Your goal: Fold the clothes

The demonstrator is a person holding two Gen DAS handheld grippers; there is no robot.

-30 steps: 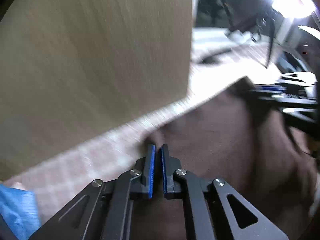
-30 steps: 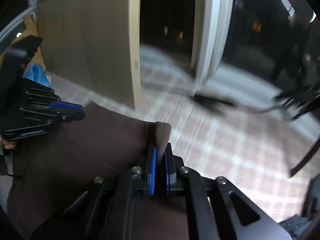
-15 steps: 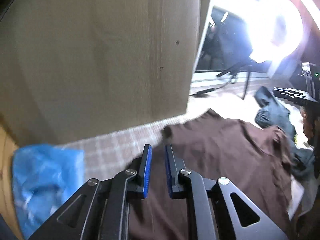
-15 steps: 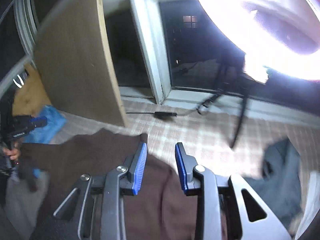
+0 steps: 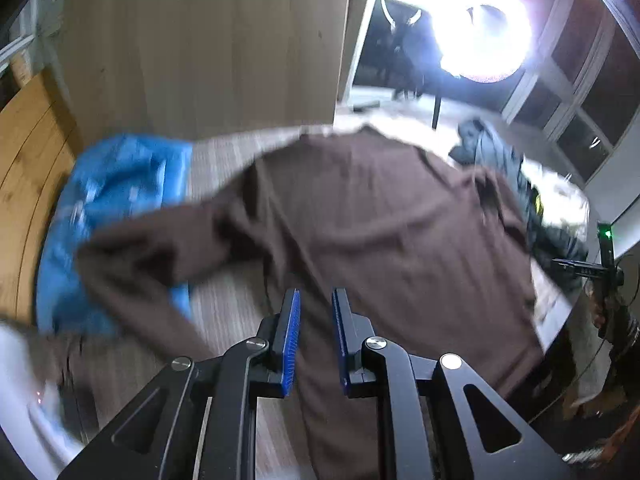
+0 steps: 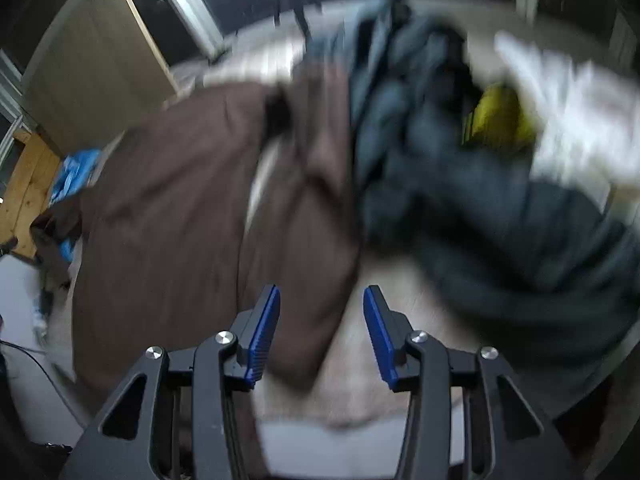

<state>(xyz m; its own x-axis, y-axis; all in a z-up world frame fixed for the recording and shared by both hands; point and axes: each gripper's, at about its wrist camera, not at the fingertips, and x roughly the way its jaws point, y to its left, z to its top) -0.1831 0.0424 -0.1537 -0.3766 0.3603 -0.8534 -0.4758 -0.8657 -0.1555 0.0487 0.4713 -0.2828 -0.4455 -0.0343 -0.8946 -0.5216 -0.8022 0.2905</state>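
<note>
A brown long-sleeved shirt (image 5: 380, 232) lies spread flat on the table, one sleeve reaching out over a blue item. My left gripper (image 5: 316, 296) hovers above its lower part, jaws a small way apart and nothing pinched between the blue pads. The right wrist view is blurred; the same shirt (image 6: 180, 184) fills its left half. My right gripper (image 6: 322, 292) hangs over the shirt's right edge. Its jaws are opening, wide apart, and no cloth is caught between them.
A blue crinkled bag (image 5: 120, 184) lies under the left sleeve. A heap of grey garments (image 6: 440, 152) with a yellow piece (image 6: 500, 120) and white cloth (image 6: 572, 112) lies to the right. A tall wooden panel (image 5: 200, 48) and a glaring lamp (image 5: 480, 36) stand behind.
Both grippers let go of the shirt's corners, opened, and pulled back and upward. The shirt dropped flat and now shows whole below them.
</note>
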